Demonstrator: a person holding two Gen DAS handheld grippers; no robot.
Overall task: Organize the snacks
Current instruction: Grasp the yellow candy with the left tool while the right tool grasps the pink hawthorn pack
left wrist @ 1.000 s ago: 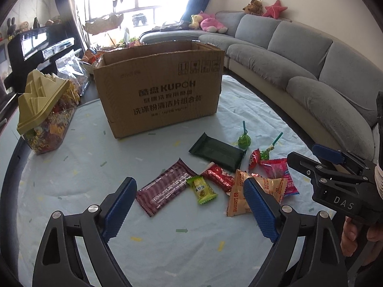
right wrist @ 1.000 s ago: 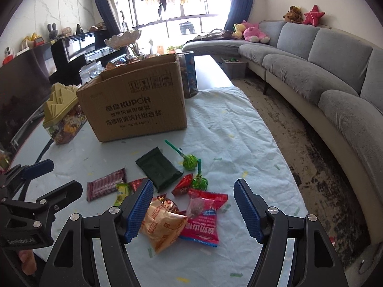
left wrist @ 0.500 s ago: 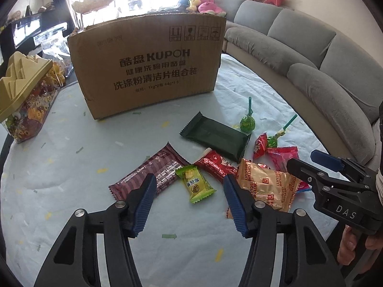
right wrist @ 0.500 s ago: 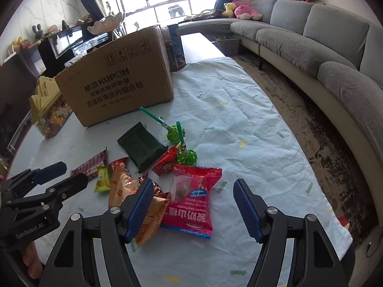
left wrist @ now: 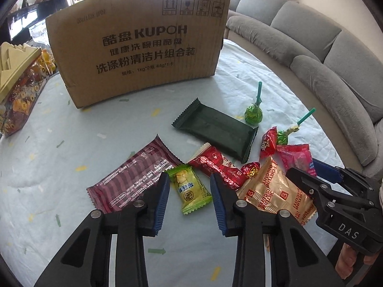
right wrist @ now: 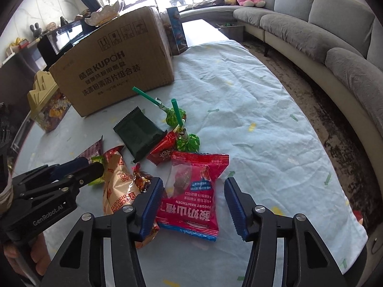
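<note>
Loose snacks lie on the pale blue tablecloth (left wrist: 71,143) in front of a cardboard box (left wrist: 136,47). My left gripper (left wrist: 189,184) is low over a small yellow-green packet (left wrist: 190,191). Its jaws are closing, with the packet between the pads and its edges about at them. My right gripper (right wrist: 192,191) straddles a pink-red hawthorn packet (right wrist: 194,186). Those jaws are closing too, and a gap shows on the right side. A maroon striped wrapper (left wrist: 134,179), a red packet (left wrist: 217,165), a gold biscuit bag (left wrist: 275,191) and a dark green packet (left wrist: 215,129) lie nearby.
Two green lollipops (right wrist: 174,117) (right wrist: 189,142) lie beyond the pink packet. A candy jar with a yellow lid (left wrist: 16,83) stands left of the box. A grey sofa (left wrist: 335,59) curves along the right. The table edge runs close on the right (right wrist: 359,227).
Both grippers have come down and forward towards the snacks. The left jaws narrowed a lot around the yellow-green packet. The right jaws narrowed around the pink-red packet.
</note>
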